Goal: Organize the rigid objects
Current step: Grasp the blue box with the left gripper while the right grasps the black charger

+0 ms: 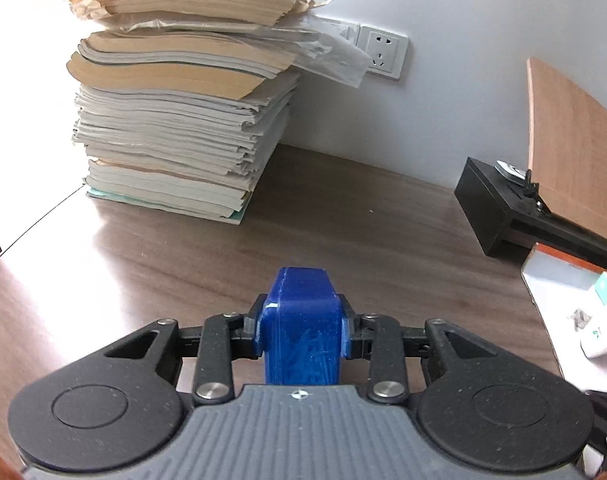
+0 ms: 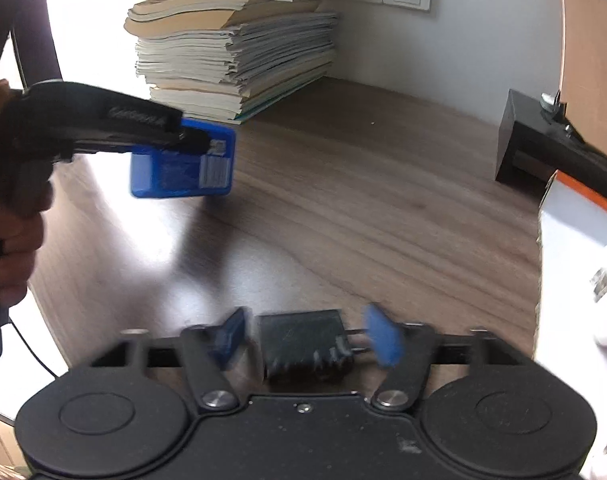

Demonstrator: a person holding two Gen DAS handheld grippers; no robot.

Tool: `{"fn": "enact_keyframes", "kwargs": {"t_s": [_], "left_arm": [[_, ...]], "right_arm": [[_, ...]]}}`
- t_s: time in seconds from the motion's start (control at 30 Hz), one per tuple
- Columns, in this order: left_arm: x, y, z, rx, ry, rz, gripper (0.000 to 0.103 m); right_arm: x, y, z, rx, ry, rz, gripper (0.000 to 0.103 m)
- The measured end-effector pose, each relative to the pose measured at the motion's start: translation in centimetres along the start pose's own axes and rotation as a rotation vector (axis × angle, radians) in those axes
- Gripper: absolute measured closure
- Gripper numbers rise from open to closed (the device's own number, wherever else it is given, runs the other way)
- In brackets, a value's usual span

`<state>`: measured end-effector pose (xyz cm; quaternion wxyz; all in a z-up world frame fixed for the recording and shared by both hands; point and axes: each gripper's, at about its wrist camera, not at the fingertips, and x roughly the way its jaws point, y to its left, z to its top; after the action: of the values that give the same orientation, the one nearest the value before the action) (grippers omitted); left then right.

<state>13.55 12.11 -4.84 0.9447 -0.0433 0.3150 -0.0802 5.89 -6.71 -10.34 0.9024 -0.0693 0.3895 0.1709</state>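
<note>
My left gripper (image 1: pixel 302 325) is shut on a blue plastic box (image 1: pixel 301 332) and holds it above the wooden desk (image 1: pixel 343 232). The right wrist view shows that same left gripper (image 2: pixel 191 136) from the side, with the blue box (image 2: pixel 183 168) and its white label hanging in the air at the left. My right gripper (image 2: pixel 309 338) is open, with a gap on each side of a small black box (image 2: pixel 305 346) that sits between its blue pads (image 2: pixel 383 336). That view is blurred by motion.
A tall stack of books and papers (image 1: pixel 183 112) stands at the back left by the wall sockets (image 1: pixel 383 54). A black stand (image 1: pixel 499 208) with a wooden board (image 1: pixel 575 152) is at the right. White and orange cartons (image 1: pixel 575 304) lie at the right edge.
</note>
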Motion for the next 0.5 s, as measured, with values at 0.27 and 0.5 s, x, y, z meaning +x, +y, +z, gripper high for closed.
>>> {"fn": "enact_keyframes", "kwargs": {"t_s": [0.27,0.5], "left_arm": [[-0.7,-0.7,-0.8,0.008,-0.007,-0.009,0.069],[0.7,-0.9,-2.1,0.014,0.036,0.006,0.067]], "right_arm": [[-0.8,-0.6,-0.6,-0.013,-0.011,-0.005,0.042],[-1.7,-0.4,-1.7,-0.037,-0.025,-0.042,0.02]]}}
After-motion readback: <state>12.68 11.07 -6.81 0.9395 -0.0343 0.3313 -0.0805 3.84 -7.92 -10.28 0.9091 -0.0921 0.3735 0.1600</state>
